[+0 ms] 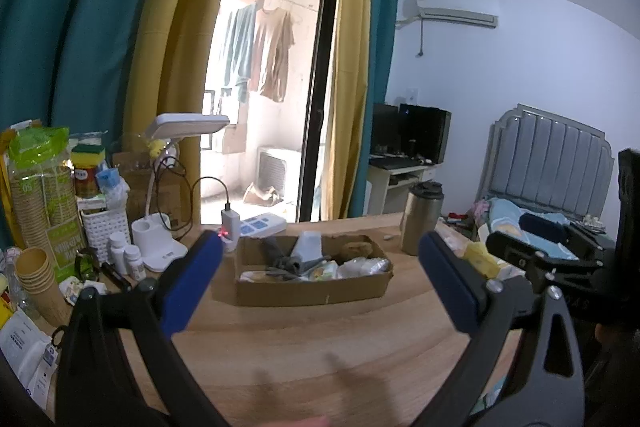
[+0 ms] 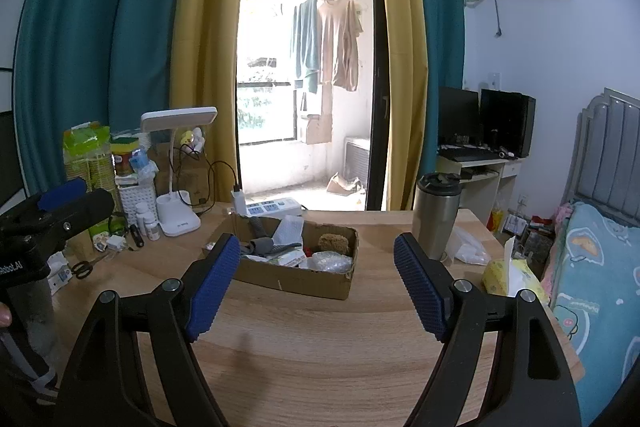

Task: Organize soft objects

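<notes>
Cardboard box (image 1: 316, 287) sits mid-desk (image 1: 320, 347), open top, shallow walls. This is the landmark; all soft things lie inside it.

Left tongs (image 1: 320, 277): jaws wide apart, holding nothing, hovering over bare desk on the near side of the box. Right tongs (image 2: 316, 277): likewise spread, empty, also short of the box's near wall.

Contents, by place in the box:
- grey cloth (image 2: 262, 246), crumpled, toward the left end. Looks limp and light; it should bunch up under a pinch, so a raised fold is the place to take it.
- pale folded piece (image 2: 289, 230) standing against the back wall, just right of the grey cloth. Seems thin; take its upper edge.
- brown sponge-like lump (image 2: 333, 242) at the right end, back corner. Probably springy and very light; squeeze across its middle.
- clear plastic bundle (image 2: 331, 261) in front of the lump, against the near wall. Likely slippery and crackly; grip a gathered part, not the smooth face.
- flat printed packets between these, too jumbled to name.

The box itself looks light and may slide if something snags on its wall.

Steel tumbler (image 2: 436, 217) stands just right of the box, apart from it; tall, could tip on a careless sweep. Yellow tissue pack (image 2: 510, 277) lies beyond the tumbler, near the desk edge.
</notes>
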`<state>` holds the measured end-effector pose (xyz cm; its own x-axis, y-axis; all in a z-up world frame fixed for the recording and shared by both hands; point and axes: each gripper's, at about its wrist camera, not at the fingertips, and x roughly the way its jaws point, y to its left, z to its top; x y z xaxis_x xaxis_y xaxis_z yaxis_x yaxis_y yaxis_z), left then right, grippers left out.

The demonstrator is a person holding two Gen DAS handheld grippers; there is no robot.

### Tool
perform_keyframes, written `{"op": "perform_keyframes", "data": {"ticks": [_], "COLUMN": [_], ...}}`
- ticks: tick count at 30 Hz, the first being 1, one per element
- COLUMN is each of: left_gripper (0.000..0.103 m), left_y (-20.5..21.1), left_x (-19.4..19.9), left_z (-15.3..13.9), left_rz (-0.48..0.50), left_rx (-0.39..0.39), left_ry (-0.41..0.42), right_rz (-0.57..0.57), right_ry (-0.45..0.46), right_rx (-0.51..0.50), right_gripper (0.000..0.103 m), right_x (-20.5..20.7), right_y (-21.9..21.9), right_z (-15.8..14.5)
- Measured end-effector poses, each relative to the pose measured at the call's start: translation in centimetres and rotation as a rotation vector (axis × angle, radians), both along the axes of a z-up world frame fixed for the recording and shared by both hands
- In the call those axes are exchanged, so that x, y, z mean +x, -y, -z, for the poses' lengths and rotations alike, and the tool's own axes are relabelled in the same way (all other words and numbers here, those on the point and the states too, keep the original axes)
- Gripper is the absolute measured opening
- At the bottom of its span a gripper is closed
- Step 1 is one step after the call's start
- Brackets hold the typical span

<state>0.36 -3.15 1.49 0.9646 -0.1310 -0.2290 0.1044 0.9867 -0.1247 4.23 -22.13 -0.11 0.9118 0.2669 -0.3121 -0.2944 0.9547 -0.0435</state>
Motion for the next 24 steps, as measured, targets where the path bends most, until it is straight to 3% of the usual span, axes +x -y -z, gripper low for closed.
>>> {"op": "perform_keyframes", "data": {"ticks": [24], "left_gripper": [0.099], "left_y": [0.12], "left_x": [0.50], "left_z": [0.37], "left_rz": [0.012], "left_rx": [-0.010], "left_ry": [-0.009], "right_rz": [-0.010], "right_ry": [-0.016], "right_rx": [-0.012], "right_gripper": [0.082], "right_x": [0.64], "right_y": [-0.05], "right_z": [0.20]}}
